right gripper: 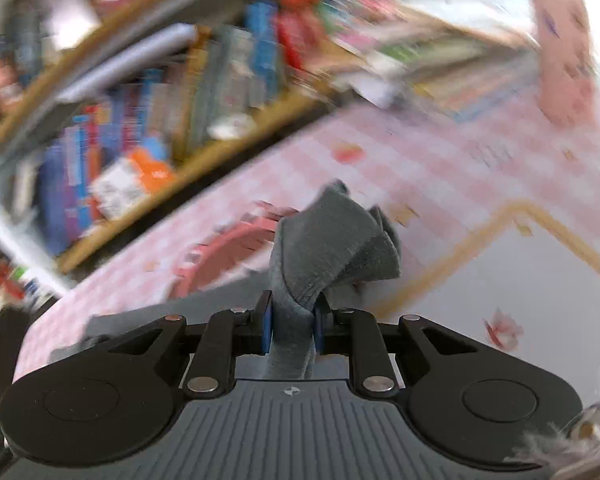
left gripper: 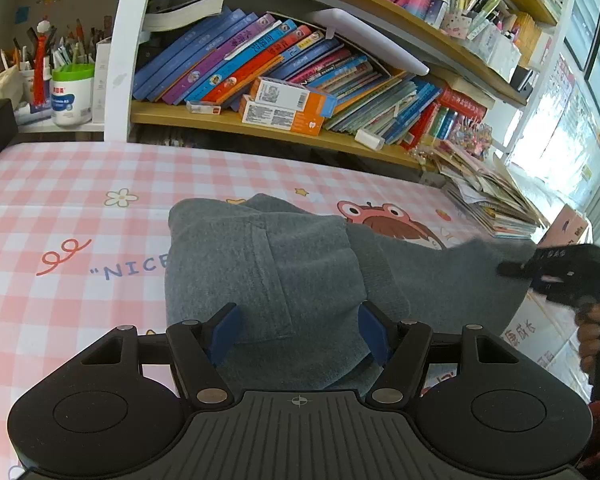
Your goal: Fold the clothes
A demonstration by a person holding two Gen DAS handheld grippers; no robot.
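Note:
A grey knit garment [left gripper: 280, 264] lies partly folded on the pink checked tablecloth [left gripper: 60, 208], one layer doubled over with a pocket seam showing. My left gripper [left gripper: 299, 330] stands open low over its near edge; the blue pads straddle the folded layer without squeezing it. At the garment's right end my right gripper [left gripper: 512, 270], held by a person's hand [left gripper: 592, 332], has hold of the cloth. The blurred right wrist view shows my right gripper [right gripper: 292, 320] shut on a bunched end of the grey garment [right gripper: 324, 240], lifted off the table.
A wooden bookshelf [left gripper: 260, 128] full of leaning books runs along the table's far edge. A stack of papers and booklets [left gripper: 492, 204] sits at the back right beside a pink box [left gripper: 568, 228]. Jars of pens [left gripper: 72, 92] stand at the far left.

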